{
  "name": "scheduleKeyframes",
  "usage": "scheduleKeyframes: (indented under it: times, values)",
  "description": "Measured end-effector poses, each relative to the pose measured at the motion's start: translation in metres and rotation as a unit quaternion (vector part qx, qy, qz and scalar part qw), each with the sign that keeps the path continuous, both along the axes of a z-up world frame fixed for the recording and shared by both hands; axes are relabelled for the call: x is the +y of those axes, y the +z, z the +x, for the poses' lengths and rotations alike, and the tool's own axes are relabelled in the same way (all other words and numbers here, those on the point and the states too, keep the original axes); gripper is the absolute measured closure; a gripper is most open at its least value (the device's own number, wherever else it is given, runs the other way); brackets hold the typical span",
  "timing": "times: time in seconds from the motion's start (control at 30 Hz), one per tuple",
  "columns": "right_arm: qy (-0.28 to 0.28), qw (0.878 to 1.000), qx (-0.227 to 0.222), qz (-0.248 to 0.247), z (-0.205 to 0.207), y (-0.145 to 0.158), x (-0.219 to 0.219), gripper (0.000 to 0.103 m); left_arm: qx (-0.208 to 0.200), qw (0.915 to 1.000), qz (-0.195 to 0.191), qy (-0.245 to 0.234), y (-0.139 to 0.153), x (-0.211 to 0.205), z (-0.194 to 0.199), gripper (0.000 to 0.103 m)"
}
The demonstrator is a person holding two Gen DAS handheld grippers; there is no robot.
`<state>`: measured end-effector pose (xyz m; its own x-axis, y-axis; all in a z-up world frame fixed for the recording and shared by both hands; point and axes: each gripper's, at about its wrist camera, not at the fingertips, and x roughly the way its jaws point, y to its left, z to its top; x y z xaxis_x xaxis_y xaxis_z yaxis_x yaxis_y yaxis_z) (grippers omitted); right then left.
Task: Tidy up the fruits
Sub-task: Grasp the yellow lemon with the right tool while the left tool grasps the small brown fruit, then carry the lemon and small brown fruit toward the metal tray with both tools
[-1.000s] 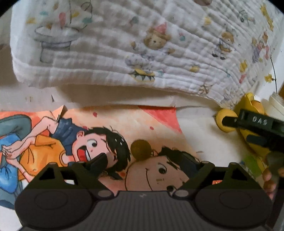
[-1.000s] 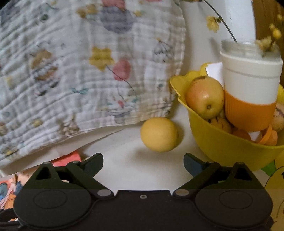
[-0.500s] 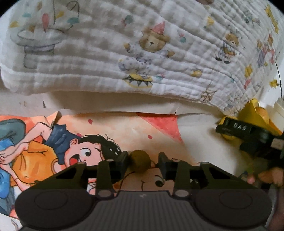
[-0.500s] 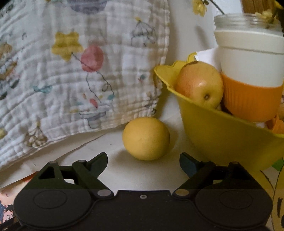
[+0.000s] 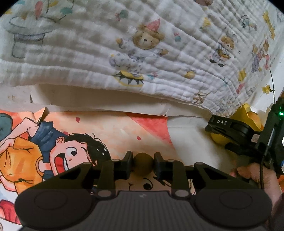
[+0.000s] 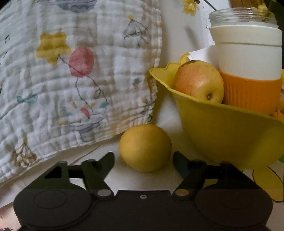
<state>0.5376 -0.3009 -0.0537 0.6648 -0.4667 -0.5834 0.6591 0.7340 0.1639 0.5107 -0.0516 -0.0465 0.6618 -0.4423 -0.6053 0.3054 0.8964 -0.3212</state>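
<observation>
Left gripper point(image 5: 143, 164): clamped on one small brown round fruit point(image 5: 143, 163), pads pressed to its two sides across the middle, low over the cartoon-printed mat point(image 5: 110, 131). Right gripper point(image 6: 143, 160): jaws just been closing, not yet touching; one yellow lemon point(image 6: 145, 147) sits between the fingertips on the white desk surface point(image 6: 174, 110), just beside the yellow bowl point(image 6: 229, 136) and near the edge of the printed muslin blanket point(image 6: 74, 74).

Probably light and firm, the brown fruit; rounded, so likely to roll or squirt out unless held across its widest part, as now. Lemon likely heavier, stiff-skinned, slightly waxy; best taken across the middle, not near the tapered ends.

Counted: two grippers; one brown fruit; one lemon on the desk; one bowl; one apple point(image 6: 199, 80) at the bowl's rim; one white cup with orange sleeve point(image 6: 248, 71) standing in the bowl; one glass jar point(image 6: 241, 16) behind. Further fruit deeper in the bowl: too hidden to count.
</observation>
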Motion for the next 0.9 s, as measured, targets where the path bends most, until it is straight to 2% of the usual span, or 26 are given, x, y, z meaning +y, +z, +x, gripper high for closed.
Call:
scheduleKeyframes:
  times: [0.03, 0.4, 0.67, 0.9]
  values:
    - [-0.001, 1.000, 0.002, -0.003, 0.005, -0.001, 0.000, 0.040, -0.001, 1.0000, -0.002, -0.001, -0.001, 0.000, 0.001, 0.075]
    - [0.024, 0.999, 0.028, -0.008, 0.000, 0.008, 0.015, 0.042, -0.002, 1.0000, -0.004, 0.001, -0.001, -0.002, 0.000, 0.075]
    - [0.059, 0.997, 0.045, 0.015, -0.004, 0.014, 0.027, 0.043, 0.011, 0.9999, -0.005, 0.001, 0.004, 0.001, -0.001, 0.075]
    - [0.120, 0.991, 0.059, 0.021, -0.019, 0.019, 0.041, 0.043, 0.021, 0.9988, 0.006, -0.045, 0.008, -0.002, -0.012, 0.075]
